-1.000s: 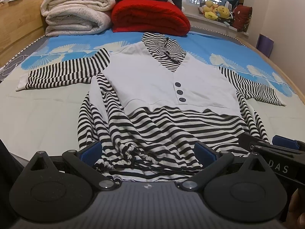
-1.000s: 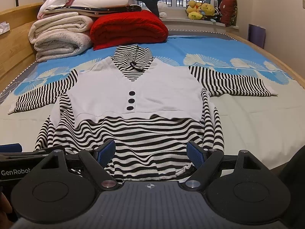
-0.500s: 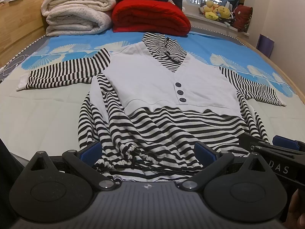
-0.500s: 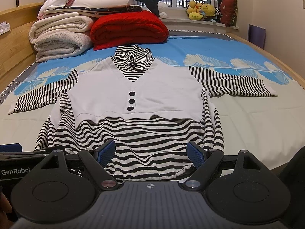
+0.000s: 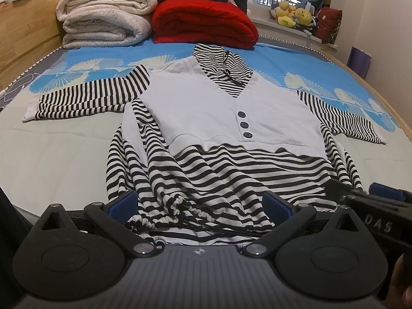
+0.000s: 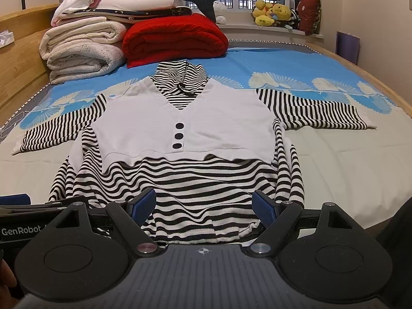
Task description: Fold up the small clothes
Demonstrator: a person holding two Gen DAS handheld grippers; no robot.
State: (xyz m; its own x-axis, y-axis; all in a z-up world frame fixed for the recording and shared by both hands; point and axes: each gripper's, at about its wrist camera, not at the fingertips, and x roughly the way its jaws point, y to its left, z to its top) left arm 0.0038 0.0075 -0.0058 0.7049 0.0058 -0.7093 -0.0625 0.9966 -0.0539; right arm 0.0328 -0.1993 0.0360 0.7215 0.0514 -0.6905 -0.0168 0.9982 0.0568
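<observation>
Striped top on the bed: soft, floppy knit, best pinched at the near hem corners. Both grippers' fingers are spread wide, nothing held.

Both wrist cameras sit low at the near edge of the bed, just short of the striped top's hem, facing along the mattress toward the red quilt. The left view looks from left of the top's middle, the right view from slightly right. They share the top, quilt, folded blankets and windowsill (each also catches the other gripper's side).
</observation>
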